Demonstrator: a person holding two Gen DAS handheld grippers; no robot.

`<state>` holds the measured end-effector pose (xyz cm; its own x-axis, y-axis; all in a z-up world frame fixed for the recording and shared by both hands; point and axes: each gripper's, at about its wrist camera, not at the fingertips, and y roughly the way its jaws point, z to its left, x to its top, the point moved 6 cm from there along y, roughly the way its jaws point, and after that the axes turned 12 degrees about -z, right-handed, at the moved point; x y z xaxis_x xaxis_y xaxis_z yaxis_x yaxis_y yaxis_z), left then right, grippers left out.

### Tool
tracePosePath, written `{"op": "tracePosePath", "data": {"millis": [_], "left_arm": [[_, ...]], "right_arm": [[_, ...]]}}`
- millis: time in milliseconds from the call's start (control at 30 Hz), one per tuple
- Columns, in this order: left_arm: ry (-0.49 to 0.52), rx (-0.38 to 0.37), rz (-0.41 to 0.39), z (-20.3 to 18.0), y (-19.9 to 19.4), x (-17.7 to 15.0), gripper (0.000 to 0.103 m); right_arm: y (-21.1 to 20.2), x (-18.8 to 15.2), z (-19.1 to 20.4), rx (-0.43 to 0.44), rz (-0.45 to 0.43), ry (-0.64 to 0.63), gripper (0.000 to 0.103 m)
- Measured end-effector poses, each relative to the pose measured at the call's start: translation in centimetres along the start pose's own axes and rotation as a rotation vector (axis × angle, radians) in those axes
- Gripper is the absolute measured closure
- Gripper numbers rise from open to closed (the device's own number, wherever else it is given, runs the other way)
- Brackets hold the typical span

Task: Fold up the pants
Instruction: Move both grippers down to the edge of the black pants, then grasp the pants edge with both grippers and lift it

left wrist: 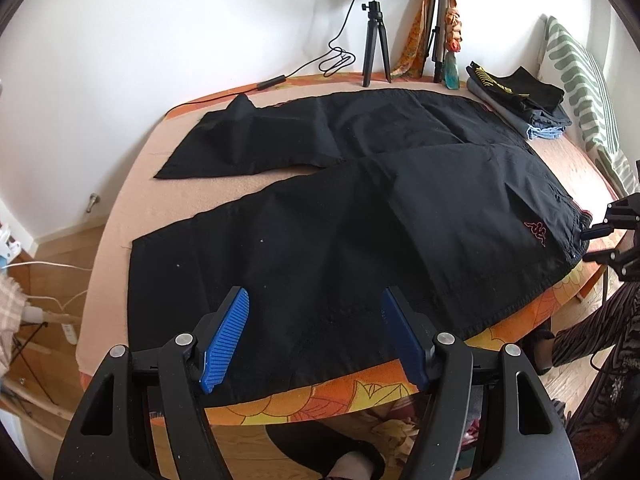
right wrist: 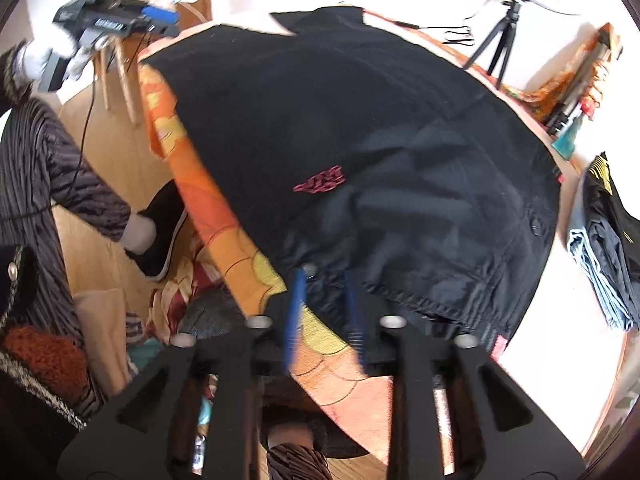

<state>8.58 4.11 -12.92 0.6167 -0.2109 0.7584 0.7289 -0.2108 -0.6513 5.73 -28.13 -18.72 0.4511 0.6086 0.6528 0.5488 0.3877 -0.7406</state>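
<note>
- Peach-coloured cover on the bed (left wrist: 132, 200) fills the middle of the left wrist view, with an orange flower-print edge along the lower side.
- Black pants (left wrist: 360, 216) lie spread flat on the bed, legs reaching toward the left of the frame, waist at the right; one leg lies in the upper middle, the other across the centre down to the bed's near edge. A small red logo (left wrist: 535, 233) sits near the waist.
- Striped pillow (left wrist: 580, 92) leans at the upper right of the frame.
- Folded clothes (left wrist: 520, 100) are stacked at the upper right, just beyond the waist.
- A ring light on a small tripod (left wrist: 376, 52) stands at the top centre against the white wall.
- The left hand-held gripper (left wrist: 316, 316), in the lower middle of its own view, hovers over the hem side of the near leg; its blue pads (left wrist: 224, 340) stand well apart with nothing pinched between them.
- The right hand-held gripper (right wrist: 324, 304), low in the centre of its blurred view, sits at the waistband corner by the bed's edge; its blue pads are partly closed, and waistband cloth seems to lie between them, but I cannot tell whether they press on it.
</note>
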Motion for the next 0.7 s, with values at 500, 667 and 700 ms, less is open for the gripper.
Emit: {"op": "tracePosePath", "data": {"millis": [500,667,700], "left_arm": [[0.03,-0.026,0.012,-0.1,-0.1,-0.6,0.034],[0.107,-0.06,0.026,-1.0,-0.5,-1.3,0.034],[0.123,-0.072,0.031,-1.3,-0.5,-1.5,0.034]], "right_arm": [[3.2,0.4,2.2,-0.076,0.001,-0.108,0.074],[1.5,2.6,1.3,-0.093,-0.051,-0.082,0.097],[1.0,3.3,0.9,-0.101,-0.065,-0.076,0.098]]}}
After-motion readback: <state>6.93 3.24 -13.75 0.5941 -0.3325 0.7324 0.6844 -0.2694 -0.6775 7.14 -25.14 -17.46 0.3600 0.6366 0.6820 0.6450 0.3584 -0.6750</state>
